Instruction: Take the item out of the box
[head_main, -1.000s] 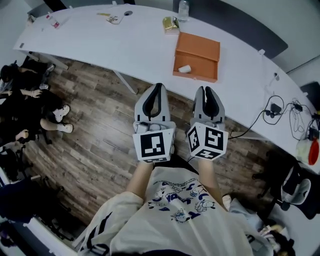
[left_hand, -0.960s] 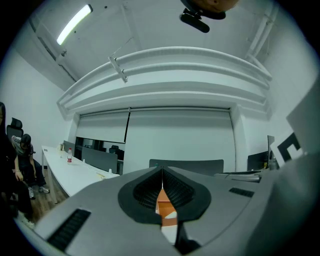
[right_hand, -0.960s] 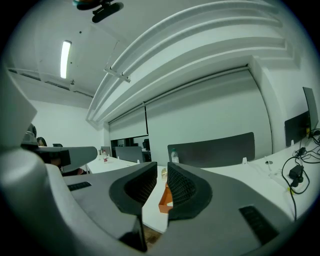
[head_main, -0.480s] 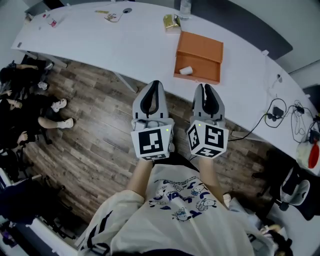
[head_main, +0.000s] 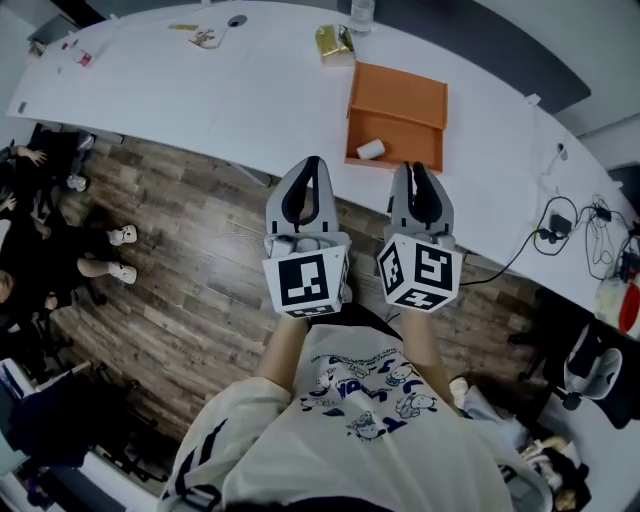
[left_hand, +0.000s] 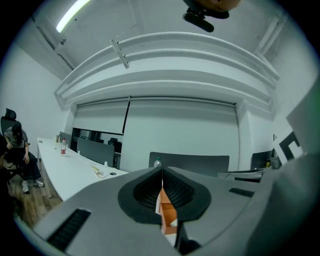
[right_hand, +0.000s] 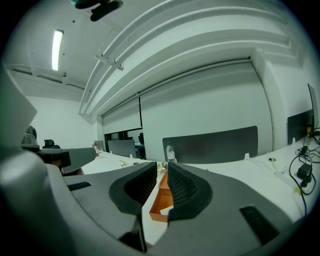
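Box (head_main: 400, 100), orange and open, is seen on the white table (head_main: 200, 85), upper centre of the head view. A small white item (head_main: 371, 150) is noted inside, at the box's lower left corner. Left gripper (head_main: 312, 163) and right gripper (head_main: 416, 168) are held side by side just below the box in the frame, each with jaws closed together, nothing clamped.

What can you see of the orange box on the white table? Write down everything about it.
The orange box looks like cardboard, rectangular and shallow. It lies flat on the white table, close to the table's near edge. Its far part is a plain flat panel; its near part is an open tray with low walls. A small white roll-shaped item lies in the tray's left side. Nothing else touches the box.
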